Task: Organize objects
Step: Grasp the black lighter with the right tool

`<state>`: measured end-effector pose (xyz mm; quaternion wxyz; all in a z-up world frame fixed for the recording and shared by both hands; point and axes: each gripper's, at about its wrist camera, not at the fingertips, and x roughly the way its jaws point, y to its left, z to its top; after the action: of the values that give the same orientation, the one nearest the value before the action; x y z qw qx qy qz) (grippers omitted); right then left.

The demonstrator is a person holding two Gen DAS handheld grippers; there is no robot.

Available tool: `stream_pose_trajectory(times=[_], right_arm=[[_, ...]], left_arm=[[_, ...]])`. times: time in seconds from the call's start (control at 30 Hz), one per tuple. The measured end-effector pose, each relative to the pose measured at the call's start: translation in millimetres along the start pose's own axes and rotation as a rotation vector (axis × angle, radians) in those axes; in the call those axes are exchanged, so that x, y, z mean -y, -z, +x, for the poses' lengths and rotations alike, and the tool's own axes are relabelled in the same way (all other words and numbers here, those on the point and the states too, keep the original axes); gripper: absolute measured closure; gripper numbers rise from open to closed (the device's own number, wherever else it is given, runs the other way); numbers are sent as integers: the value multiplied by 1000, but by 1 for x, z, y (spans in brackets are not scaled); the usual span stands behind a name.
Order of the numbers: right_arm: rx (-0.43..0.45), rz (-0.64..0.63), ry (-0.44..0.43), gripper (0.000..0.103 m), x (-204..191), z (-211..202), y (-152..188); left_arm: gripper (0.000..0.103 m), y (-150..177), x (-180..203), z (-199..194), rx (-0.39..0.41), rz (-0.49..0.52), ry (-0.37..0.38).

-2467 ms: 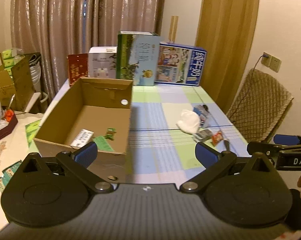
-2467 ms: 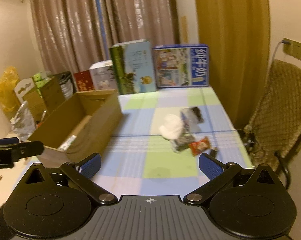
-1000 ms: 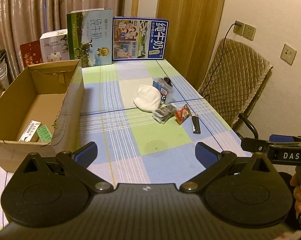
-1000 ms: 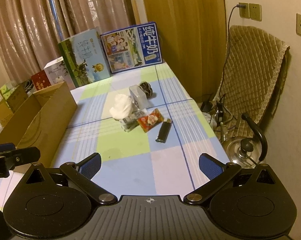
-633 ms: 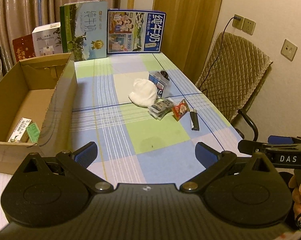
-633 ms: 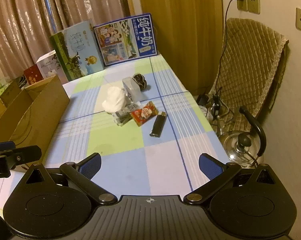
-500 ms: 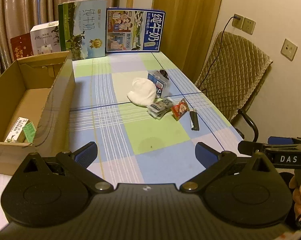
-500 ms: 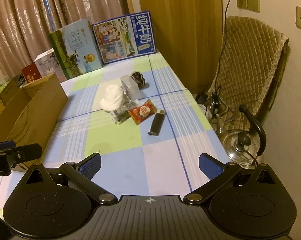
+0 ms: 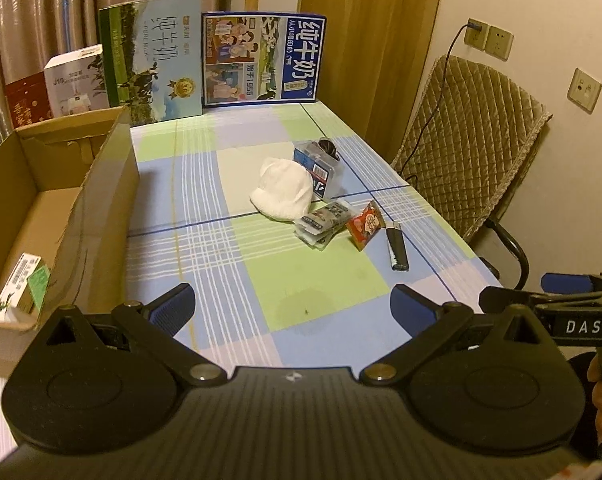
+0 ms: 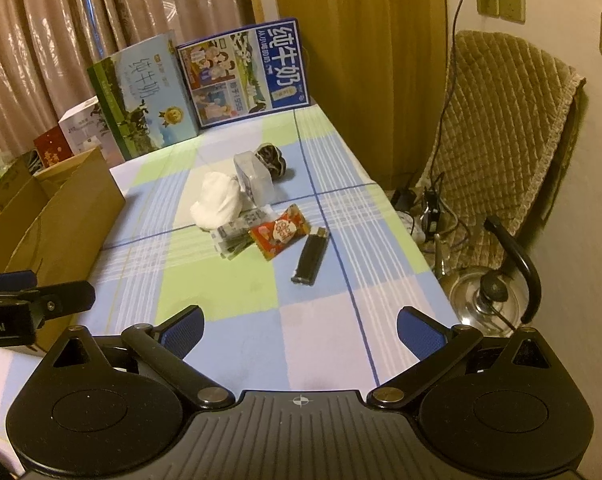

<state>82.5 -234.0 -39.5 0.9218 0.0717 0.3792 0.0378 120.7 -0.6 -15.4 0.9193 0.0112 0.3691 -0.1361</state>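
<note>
A cluster of small objects lies on the checked tablecloth: a white cloth lump (image 9: 283, 194) (image 10: 217, 200), a clear plastic box (image 9: 319, 166) (image 10: 255, 180), a dark round item (image 10: 272, 162), grey packets (image 9: 325, 220) (image 10: 239, 236), a red snack packet (image 9: 364, 226) (image 10: 280, 236) and a black lighter (image 9: 396, 248) (image 10: 311, 259). An open cardboard box (image 9: 81, 200) (image 10: 67, 216) stands at the left with small packs (image 9: 19, 284) inside. My left gripper (image 9: 291, 308) and right gripper (image 10: 299, 332) are open and empty, above the table's near end, short of the cluster.
Milk cartons (image 9: 261, 64) (image 10: 245, 74) stand along the table's far edge before curtains. A quilted chair (image 9: 469, 140) (image 10: 497, 140) and a steel kettle (image 10: 489, 292) are beside the table's right edge. The right gripper shows at the left wrist view's right edge (image 9: 561, 308).
Both grippers have swung right, from facing the cardboard box toward the cluster of objects, and moved slightly closer. Both stay open and empty.
</note>
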Motion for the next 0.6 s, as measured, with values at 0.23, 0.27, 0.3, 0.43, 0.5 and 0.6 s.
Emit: stream_pose_trajectory(times=[0.23,0.27,0.3,0.43,0.5,0.6], right_arm=[[-20,-21,-14,23,1,29,-11],[-21,-25,-13,28,1,33,-13],[-24,-27,-13,33,2,39,-15],[-40,-18,-24,46,7,62,-22],[-44,-14,-27,48,9,75,-25],[-57,1,-34,51,11,97,-31]], left_arm=[[1,-11,-1,26,-13,28,21],[1,-13,-2,30,-15,31,23],[1,-15,-2,35,-19,34,25],[1,-21,-3,56,-34,55,27],[1,-24,-4,66,-41,62,27],[1,-27,-5,82,-48,71,26]])
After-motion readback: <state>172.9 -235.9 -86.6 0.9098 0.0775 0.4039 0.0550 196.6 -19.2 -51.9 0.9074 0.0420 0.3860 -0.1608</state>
